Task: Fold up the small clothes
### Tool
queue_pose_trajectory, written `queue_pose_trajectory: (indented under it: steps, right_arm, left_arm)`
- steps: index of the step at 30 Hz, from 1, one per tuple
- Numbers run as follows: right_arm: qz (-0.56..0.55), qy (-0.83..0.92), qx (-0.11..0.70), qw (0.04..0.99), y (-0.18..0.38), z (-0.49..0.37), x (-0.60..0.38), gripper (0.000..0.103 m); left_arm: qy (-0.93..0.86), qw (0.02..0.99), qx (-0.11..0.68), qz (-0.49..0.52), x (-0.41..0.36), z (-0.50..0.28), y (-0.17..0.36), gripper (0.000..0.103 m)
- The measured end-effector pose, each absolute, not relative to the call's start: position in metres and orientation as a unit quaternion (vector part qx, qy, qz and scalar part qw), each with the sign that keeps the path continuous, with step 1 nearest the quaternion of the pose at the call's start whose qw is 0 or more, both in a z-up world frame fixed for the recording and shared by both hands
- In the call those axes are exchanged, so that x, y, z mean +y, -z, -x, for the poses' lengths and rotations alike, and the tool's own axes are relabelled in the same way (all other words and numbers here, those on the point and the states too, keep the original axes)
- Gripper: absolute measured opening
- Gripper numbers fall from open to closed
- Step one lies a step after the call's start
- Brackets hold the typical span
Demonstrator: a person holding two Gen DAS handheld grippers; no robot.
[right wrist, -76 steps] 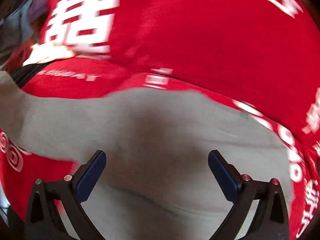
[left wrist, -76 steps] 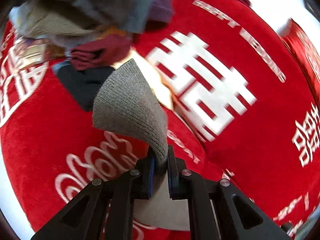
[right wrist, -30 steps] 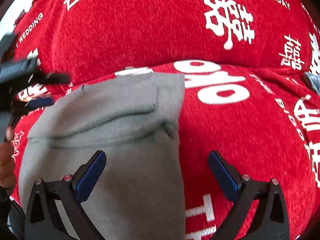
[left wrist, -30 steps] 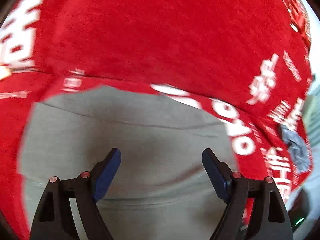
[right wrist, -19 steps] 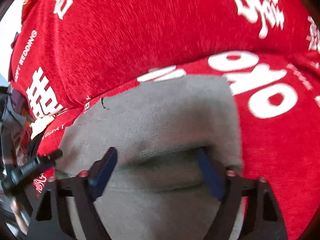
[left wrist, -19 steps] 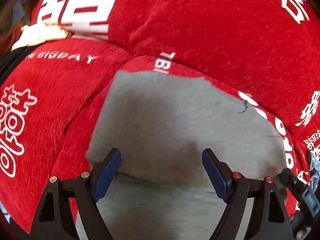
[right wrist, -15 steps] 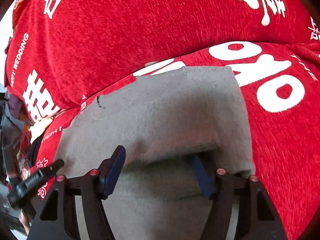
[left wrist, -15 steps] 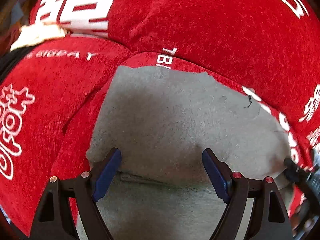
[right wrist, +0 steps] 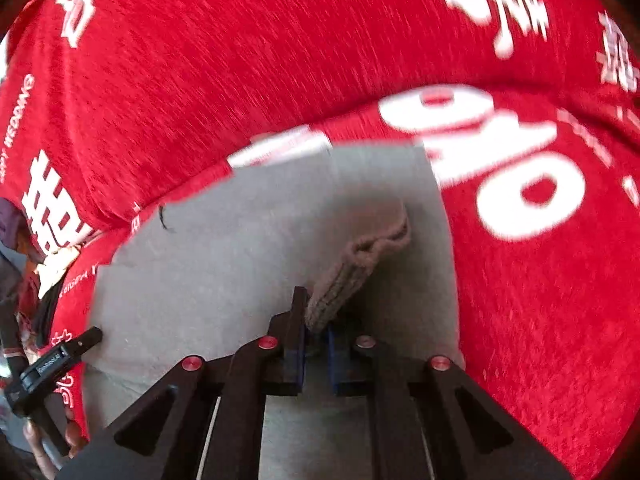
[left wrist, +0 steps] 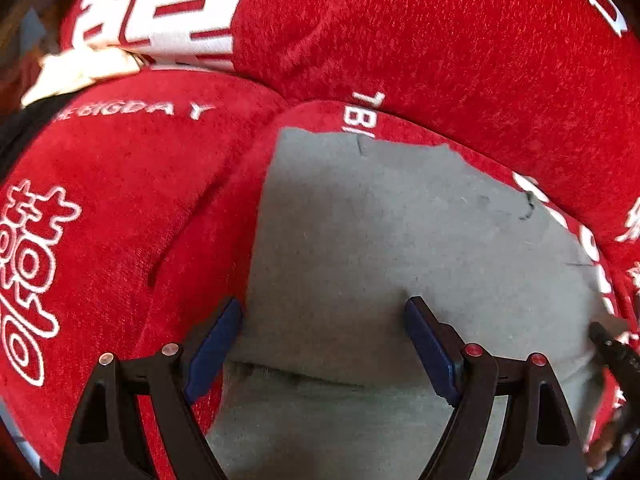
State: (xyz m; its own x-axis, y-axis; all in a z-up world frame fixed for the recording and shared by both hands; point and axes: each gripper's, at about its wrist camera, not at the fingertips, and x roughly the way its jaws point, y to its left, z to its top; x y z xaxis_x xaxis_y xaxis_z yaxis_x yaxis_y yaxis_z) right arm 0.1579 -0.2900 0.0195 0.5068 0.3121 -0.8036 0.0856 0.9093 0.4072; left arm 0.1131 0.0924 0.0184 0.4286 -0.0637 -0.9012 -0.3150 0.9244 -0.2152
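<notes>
A big red blanket (left wrist: 400,32) with white letters and signs covers the soft, bumpy surface everywhere. It fills almost all of both views.

The right claw (right wrist: 316,344) has its two blue pads very near each other, and its jaws are closing. A thick bunched ridge of the gray cloth (right wrist: 240,264) sticks up between the pads and is pinched there. The ridge stands up from the claw like a small hill, with ribbed knit on its side. Around it the gray cloth lies flat on the red blanket. Its far edge runs under a blurry white sign. A tiny dark thread (right wrist: 162,216) sits near the cloth's far left corner. To the right of the cloth there are big white ring shapes on the red.

The left claw (left wrist: 322,344) is wide open. Its two blue pads stand far apart above the gray cloth (left wrist: 400,232), and nothing is pinched between them. The left pad is over the cloth's left edge. A fold line crosses the cloth near the claw. Beyond the cloth the red blanket rises in a fat roll.

At the far left, at the picture's edge, a small pile of other clothes (left wrist: 80,68) lies on the blanket, pale and dark ones. They are too blurry to name.
</notes>
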Motion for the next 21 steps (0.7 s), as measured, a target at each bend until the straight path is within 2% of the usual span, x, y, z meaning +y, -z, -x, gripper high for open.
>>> queue_pose_trajectory:
  steps: [2,3,4,5,9,14,17,18,19,21]
  right_arm:
    - [-0.198,-0.047,0.475,0.856,-0.033,-0.149,-0.303,0.039]
    - [-0.188,-0.033,0.463,0.866,-0.04,-0.144,-0.308,0.045]
    - [-0.172,-0.013,0.449,0.877,-0.048,-0.139,-0.312,0.058]
    - [-0.151,0.01,0.433,0.889,-0.059,-0.134,-0.316,0.064]
    - [-0.113,-0.014,0.431,0.895,-0.073,-0.143,-0.293,0.064]
    - [-0.06,-0.082,0.489,0.866,-0.045,-0.176,-0.227,0.064]
    - [-0.028,-0.06,0.508,0.859,-0.024,-0.19,-0.216,0.064]
    - [-0.018,-0.043,0.498,0.866,-0.023,-0.193,-0.218,0.064]
    - [-0.017,-0.03,0.497,0.867,-0.022,-0.197,-0.222,0.064]
    - [-0.024,-0.019,0.495,0.869,-0.02,-0.207,-0.232,0.064]
  left_arm:
    - [-0.071,0.825,0.516,0.219,0.113,-0.108,-0.027,0.084]
    - [-0.083,0.829,0.504,0.227,0.126,-0.105,-0.033,0.084]
    - [-0.099,0.833,0.493,0.233,0.139,-0.104,-0.039,0.084]
    - [-0.116,0.833,0.486,0.24,0.152,-0.104,-0.043,0.084]
    - [-0.145,0.813,0.507,0.246,0.169,-0.122,-0.04,0.084]
    - [-0.087,0.813,0.545,0.184,0.103,-0.16,-0.025,0.084]
    - [-0.083,0.812,0.562,0.13,0.073,-0.182,-0.008,0.084]
    - [-0.092,0.814,0.564,0.105,0.068,-0.189,-0.002,0.086]
    - [-0.102,0.819,0.557,0.092,0.067,-0.195,0.002,0.1]
    - [-0.114,0.818,0.555,0.098,0.075,-0.204,0.008,0.103]
